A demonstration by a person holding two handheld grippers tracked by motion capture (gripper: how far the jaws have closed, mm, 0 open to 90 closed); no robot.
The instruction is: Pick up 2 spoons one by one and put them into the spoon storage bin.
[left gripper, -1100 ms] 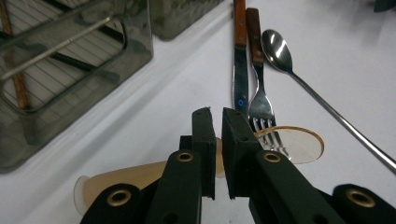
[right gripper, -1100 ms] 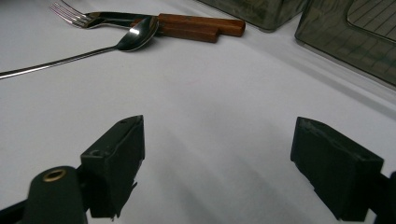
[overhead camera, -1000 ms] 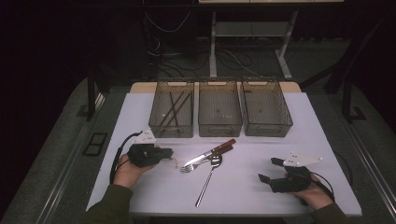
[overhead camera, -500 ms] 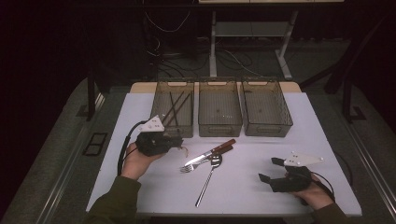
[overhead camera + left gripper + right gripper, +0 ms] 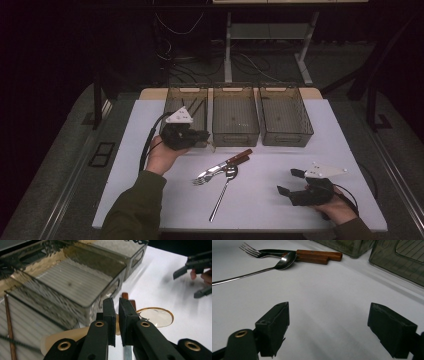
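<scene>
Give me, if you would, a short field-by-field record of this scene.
left gripper: jaws shut on a pale spoon-like utensil, beside the left bin
right gripper: jaws open, empty, on the table
table centre: fork, another wooden handle, long metal spoon
left bin contents: dark sticks

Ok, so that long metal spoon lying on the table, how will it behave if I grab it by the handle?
The spoon looks like polished metal, so it is probably stiff but slippery. Its thin handle lies flat on the table, so it may be hard to pinch. Held far back, the bowl end might dip, and it could nudge the fork it lies against.
</scene>
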